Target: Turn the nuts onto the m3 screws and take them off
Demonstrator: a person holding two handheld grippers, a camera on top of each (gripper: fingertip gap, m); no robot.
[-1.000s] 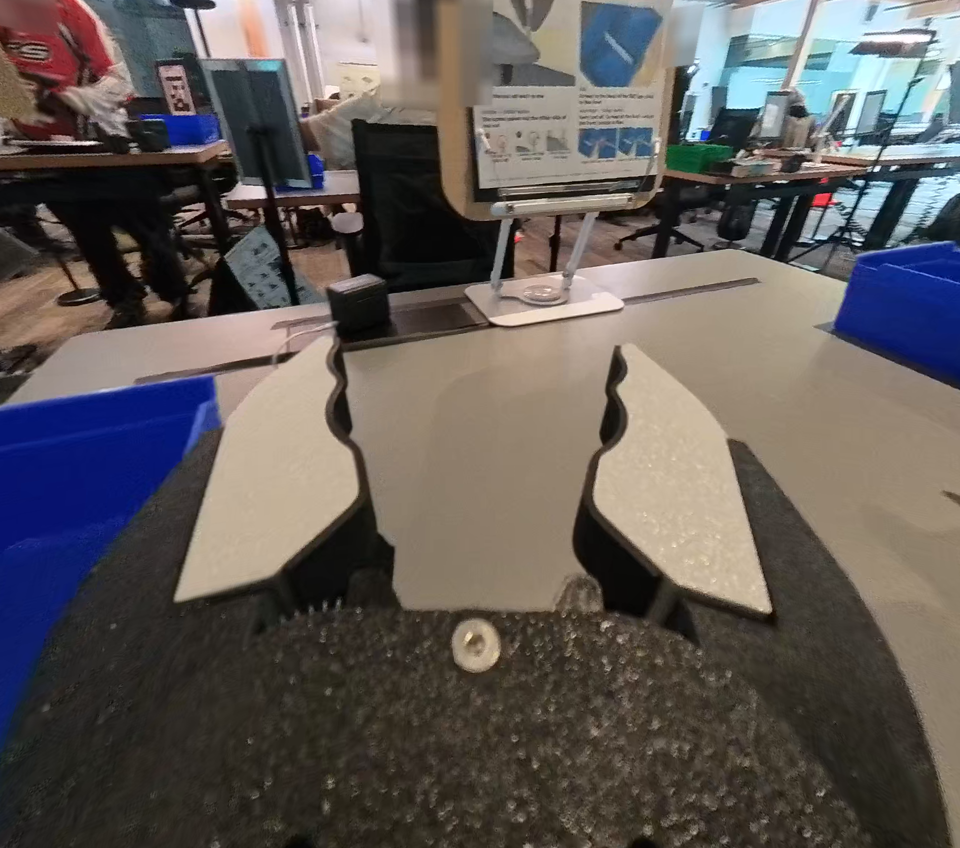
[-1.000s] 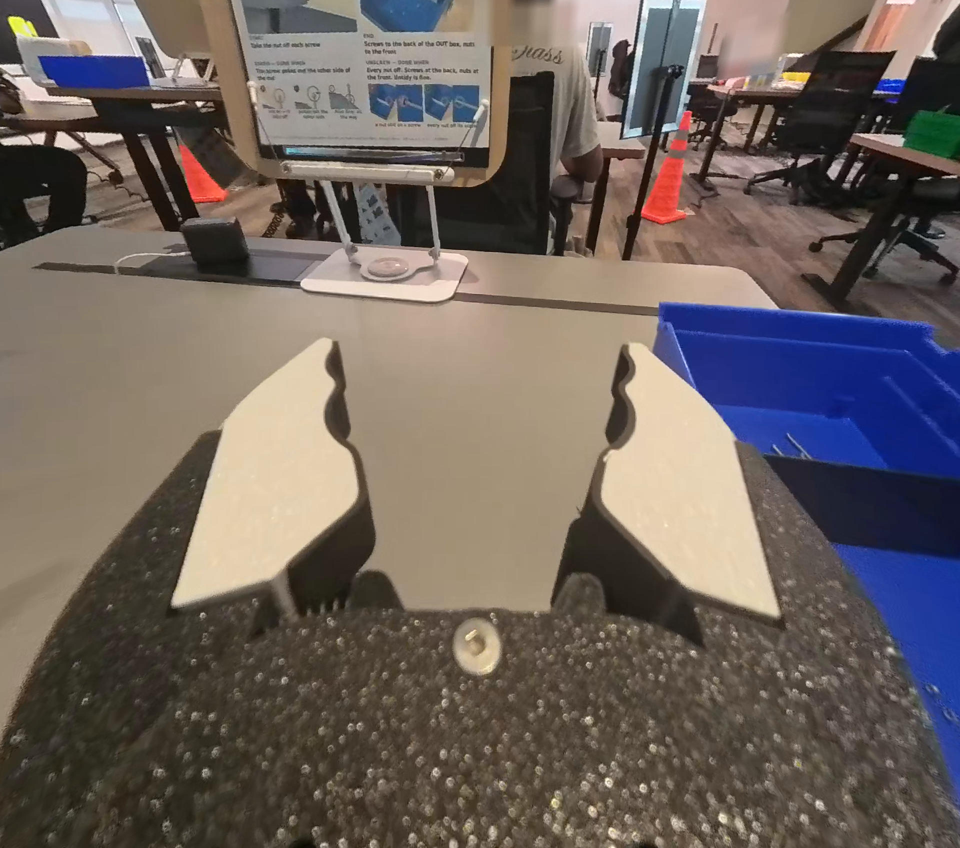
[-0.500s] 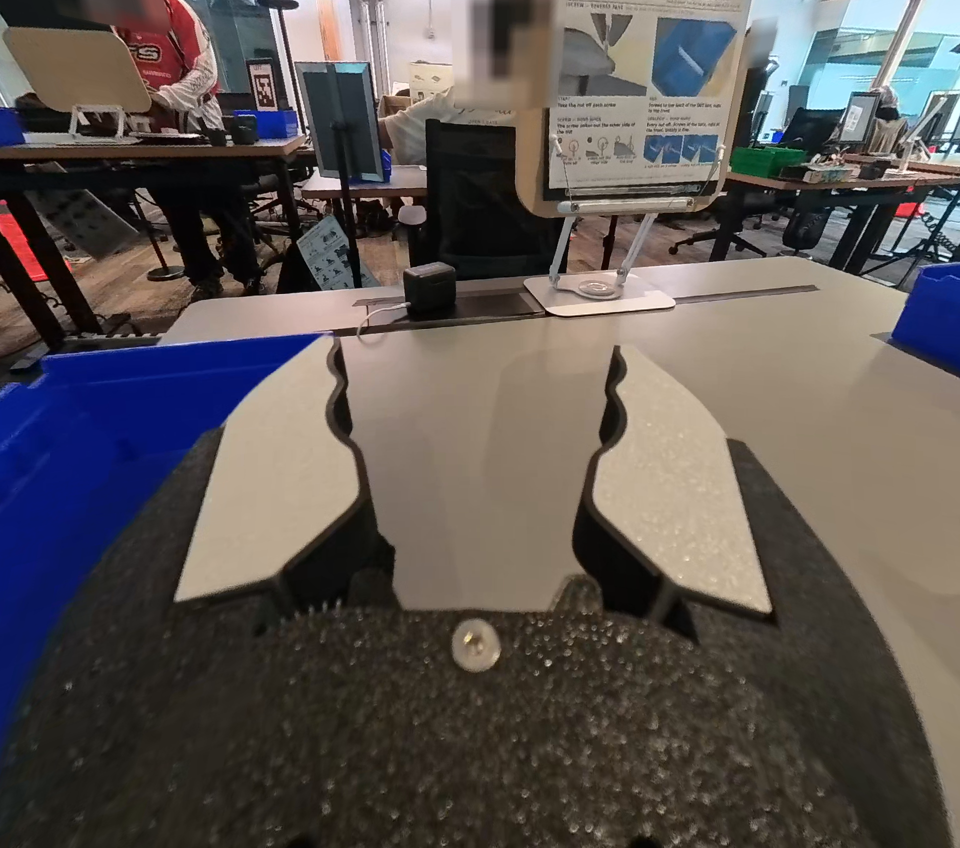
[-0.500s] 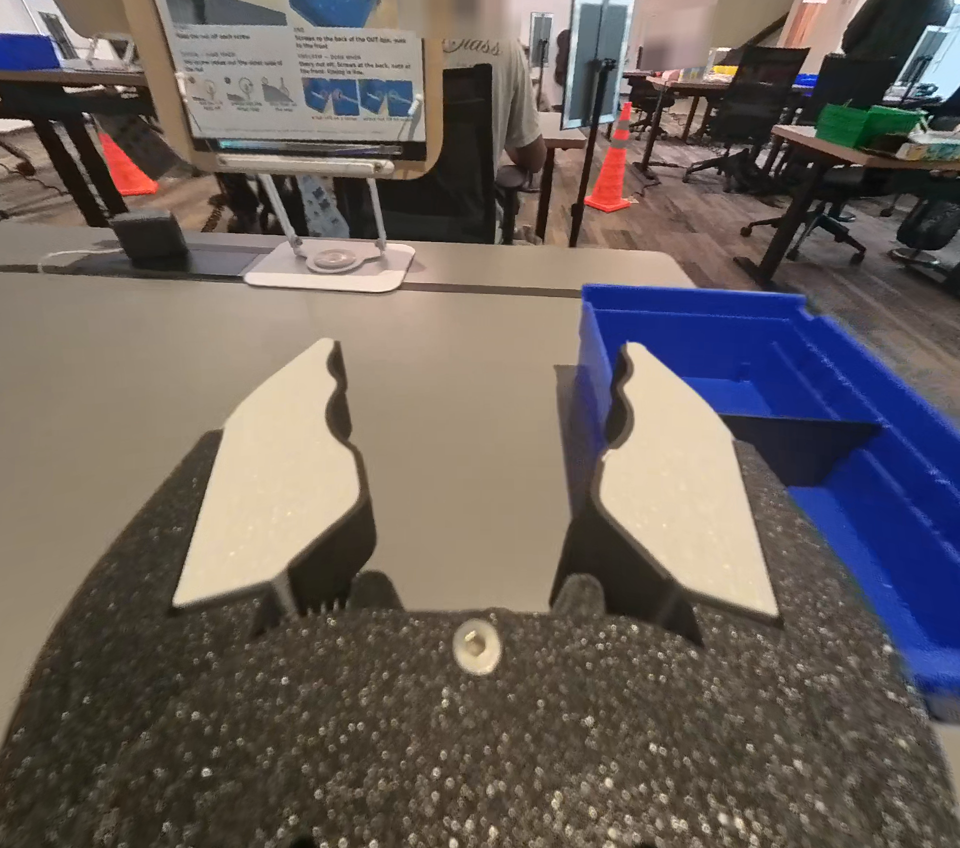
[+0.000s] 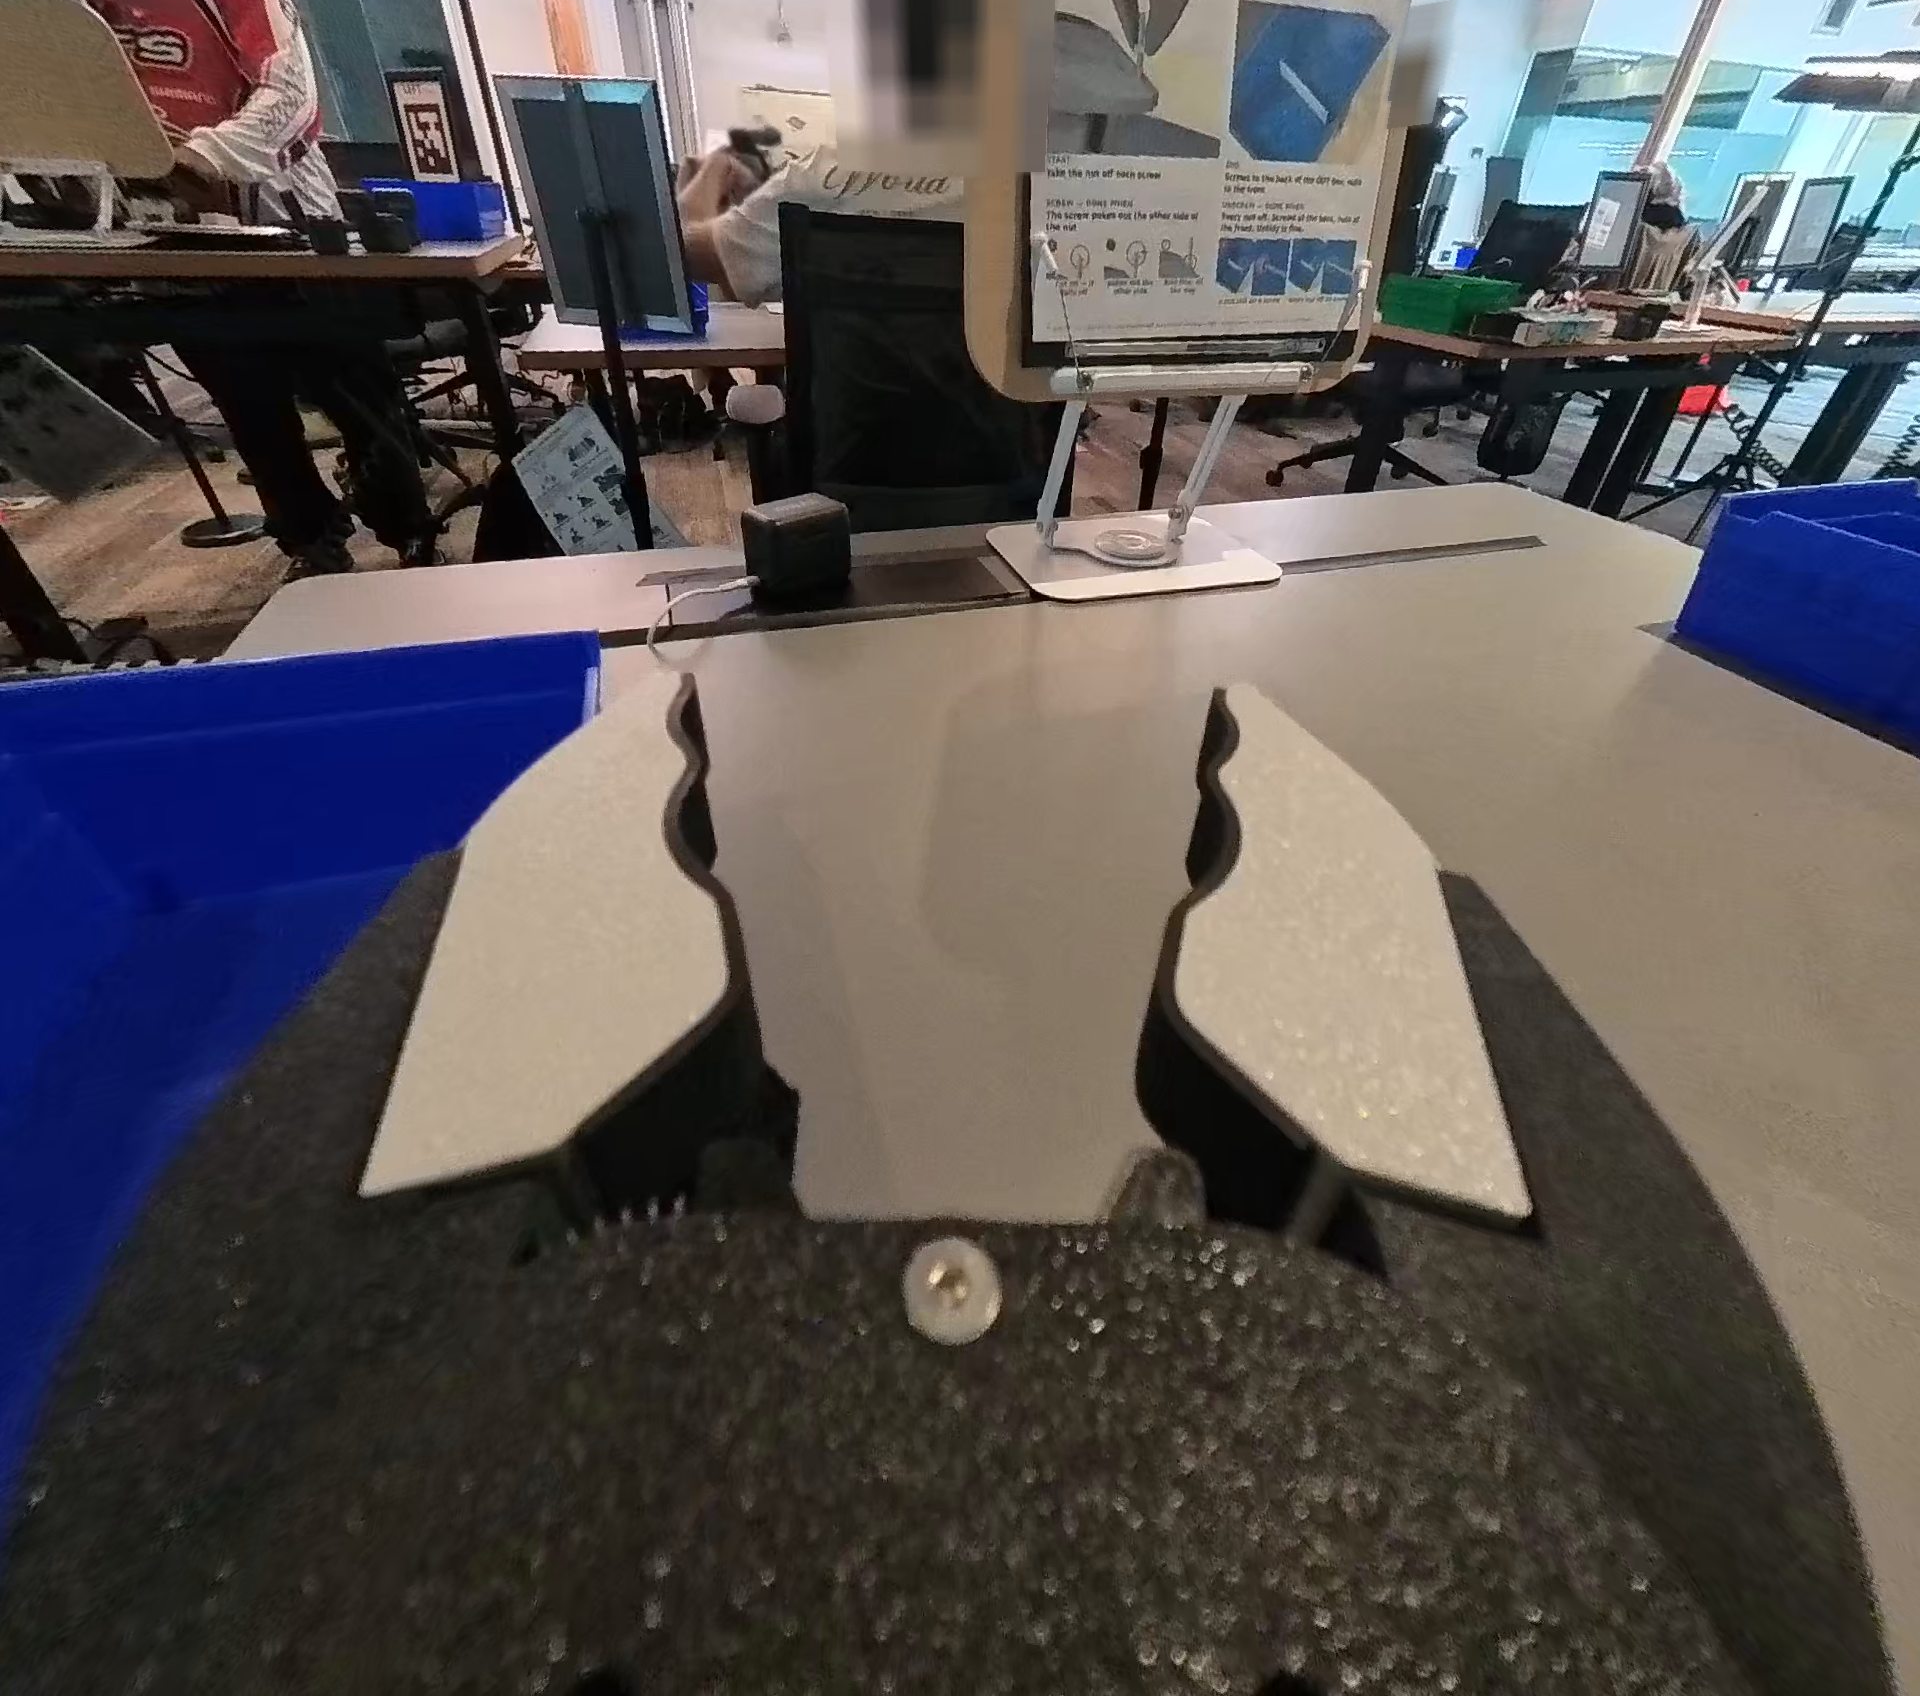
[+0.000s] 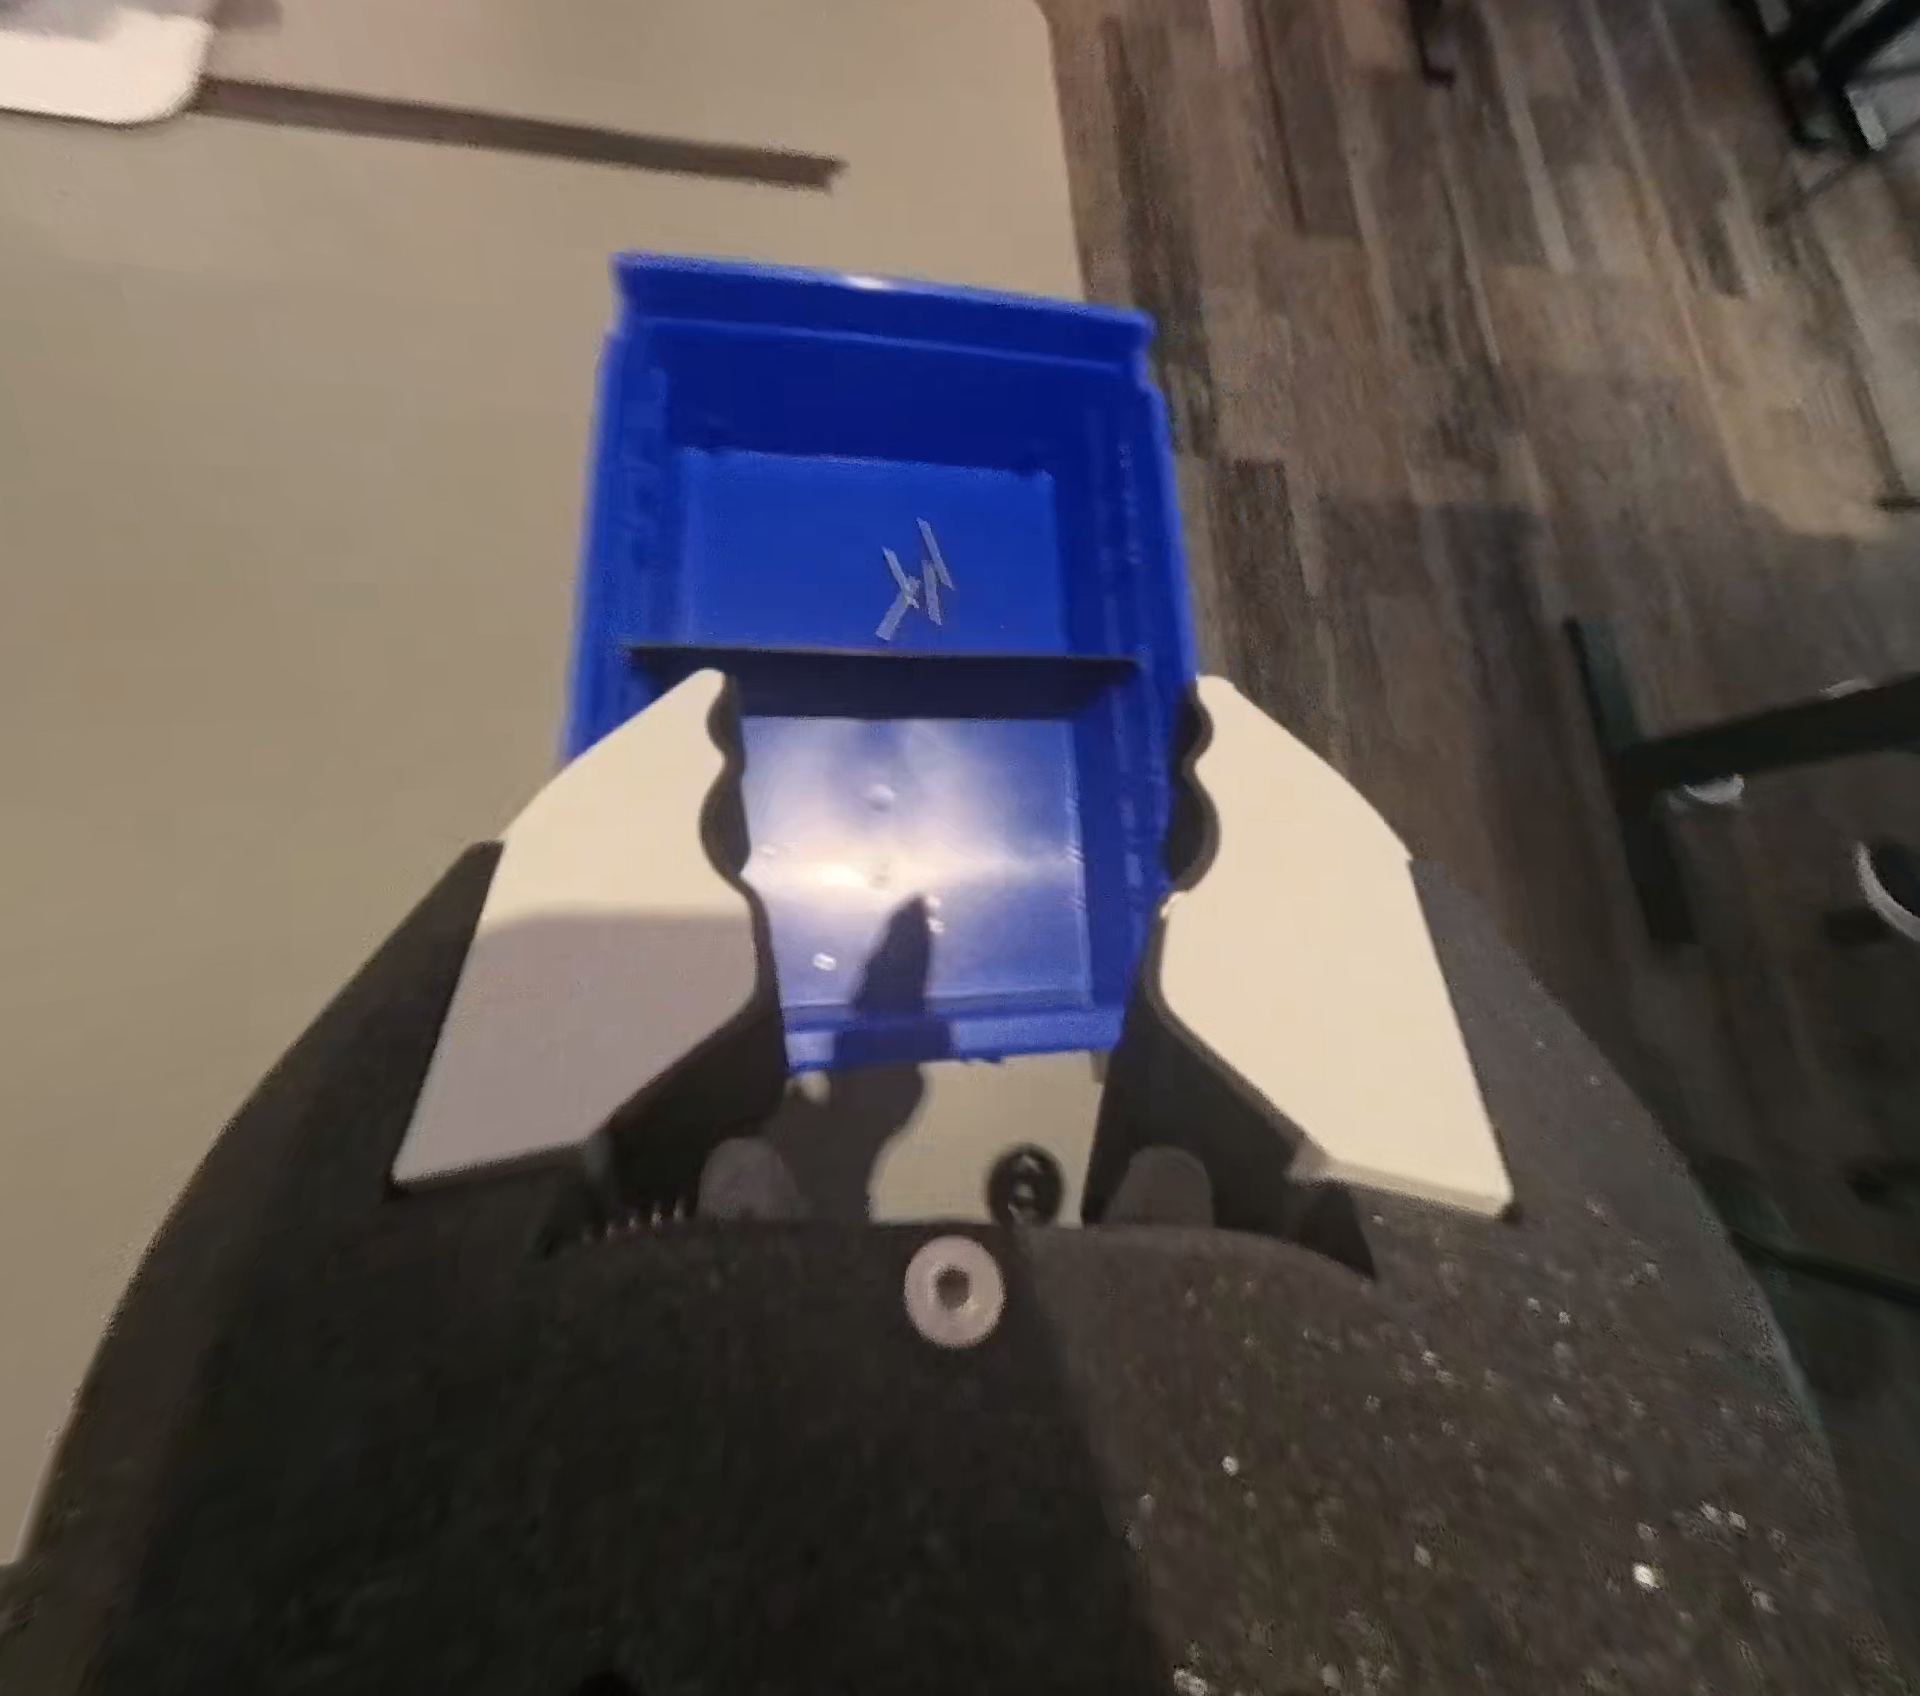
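We see our right gripper [image 6: 951, 753] hanging over a blue bin [image 6: 623, 503] and looking steeply down into it, its jaws spread wide with nothing between them. The bin sits at the right edge of the grey table [image 6: 291, 503], beside the drop to the wood floor [image 6: 1455, 296]. A dark divider [image 6: 883, 667] splits it into two compartments. In the nearer one, framed between our fingers, a few small pale specks [image 6: 883, 799] lie on the shiny floor (they may be the nuts, but the picture is too blurred for us to tell). In the farther compartment a little cluster of thin silver screws [image 6: 914, 592] lies crossed over one another, right of centre.

Our left gripper [image 5: 951, 711] is level above the bare table [image 5: 1558, 815], jaws likewise wide apart and empty. Just beside its left finger stands a second blue bin [image 5: 260, 763], whose contents we cannot see from this angle. At the far right edge of that view, the corner of another blue bin [image 5: 1808, 607] shows, well apart from the gripper.

Farther back, along the table's dark strip, a small black box [image 5: 795, 550] with a white cable sits left of a white stand base [image 5: 1132, 566], which holds up an instruction board [image 5: 1216, 88]. Beyond the table a person [image 5: 790, 223] sits in a black chair [image 5: 894, 358].
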